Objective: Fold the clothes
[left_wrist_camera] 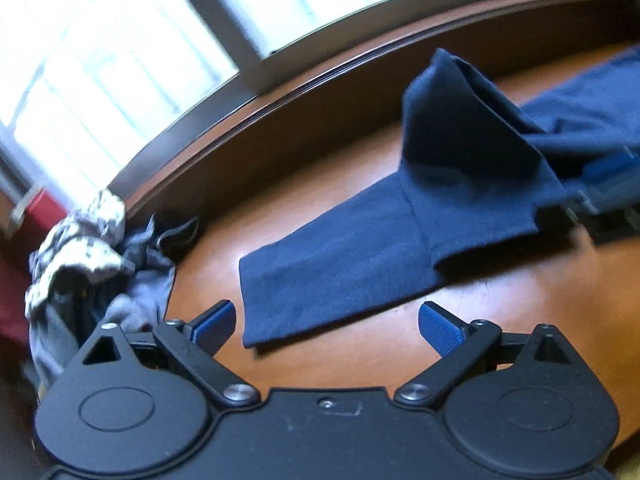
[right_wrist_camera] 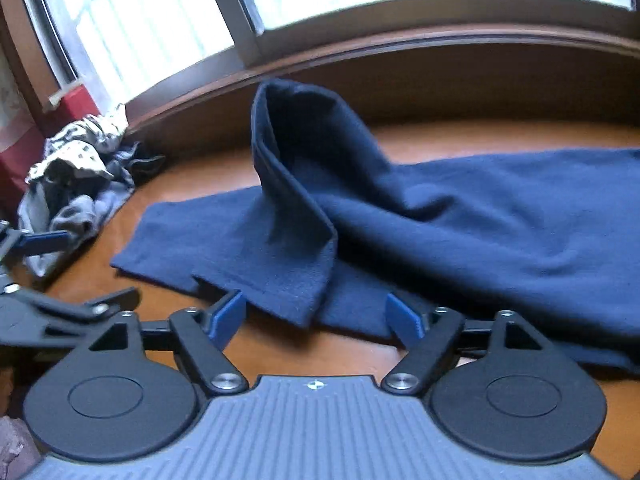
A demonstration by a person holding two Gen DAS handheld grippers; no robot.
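Navy garment [right_wrist_camera: 460, 216] lies lengthwise left-to-right across the counter [right_wrist_camera: 280, 356], one fold standing upright; left gripper [left_wrist_camera: 326, 326] and right gripper [right_wrist_camera: 316, 318] fingers spread wide, holding nothing

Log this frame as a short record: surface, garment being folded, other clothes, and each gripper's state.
surface: brown wooden table below a window
garment: dark navy fleece garment, laid along the table, one part standing up in a peak
other clothes: crumpled pile of grey and patterned white clothes at the table's left end
left gripper: open, holding nothing, near the garment's edge
right gripper: open, a hanging fold between the jaws, not pinched
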